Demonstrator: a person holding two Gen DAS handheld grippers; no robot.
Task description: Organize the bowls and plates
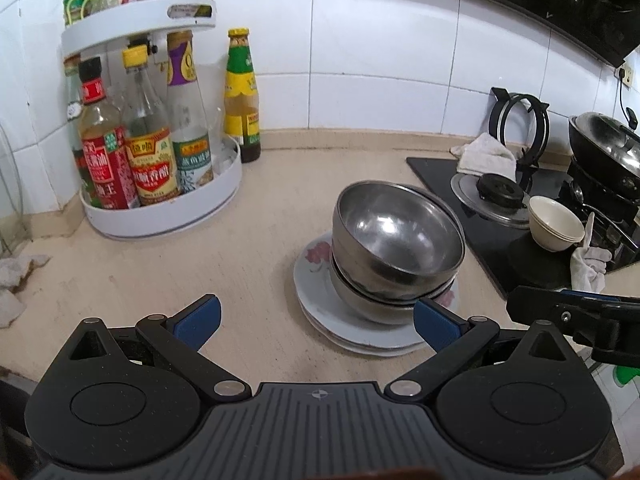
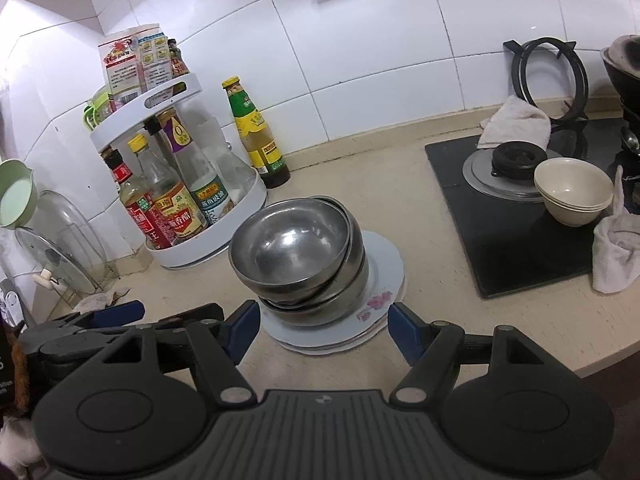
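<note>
White tiles back a beige counter (image 1: 248, 248) with a stovetop (image 2: 516, 240) at one end. Nested steel bowls (image 2: 296, 248) sit on a stack of flowered plates (image 2: 376, 300) mid-counter, near a white bottle rack (image 1: 160, 216). Cream bowls (image 2: 572, 196) stand stacked on the stovetop. Left gripper (image 1: 318, 324) and right gripper (image 2: 322, 332) both hover wide apart, holding nothing, just short of the plates.

Bright, sharp, fisheye-warped edges, dark corners.
</note>
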